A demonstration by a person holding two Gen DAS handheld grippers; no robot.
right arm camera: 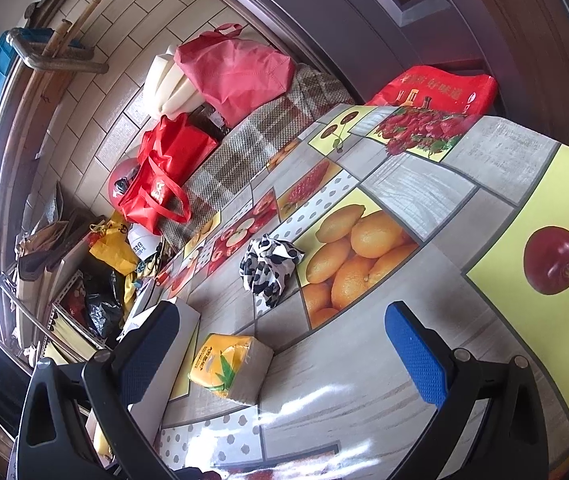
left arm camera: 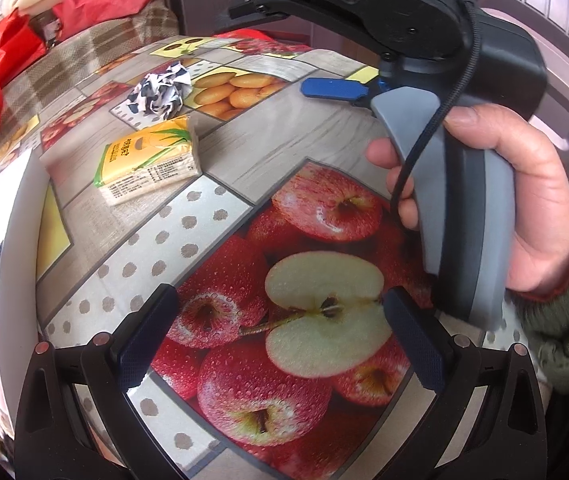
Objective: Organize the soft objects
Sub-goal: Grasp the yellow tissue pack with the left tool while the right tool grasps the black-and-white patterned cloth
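Fruit-printed oilcloth is covering the bench point(right arm camera: 424, 200), with tiled wall, red bags and clutter showing beyond its far-left edge.

Nearest in the right wrist view, the right claw point(right arm camera: 284, 344) is hanging low over the bench with its blue pads spread wide and nothing between them. Just ahead of it, lying slightly left of centre between the two fingers, is the yellow tissue pack point(right arm camera: 230, 368), resting flat on the oilcloth. Its long axis is running diagonally, from near-left toward far-right, so the pads seem to be facing its shorter sides at an angle. Immediately left of the pack, a white box point(right arm camera: 164, 360) is sitting at the bench edge, partly behind the left finger; whether pack and box are touching cannot be told.

Farther ahead along roughly the same line, well apart from the pack, a crumpled black-and-white cloth point(right arm camera: 268, 268) is lying beside the printed oranges.

In the left wrist view, the left claw point(left arm camera: 280, 340) is also spread wide and empty, hovering over a printed apple picture. From there the tissue pack point(left arm camera: 150, 158) is lying well off to the upper left, the cloth point(left arm camera: 160, 94) beyond it, while a person's hand point(left arm camera: 524, 208) is gripping the right tool's grey handle.

The right claw is judged clearly nearer the pack, probably needing only a short forward reach.
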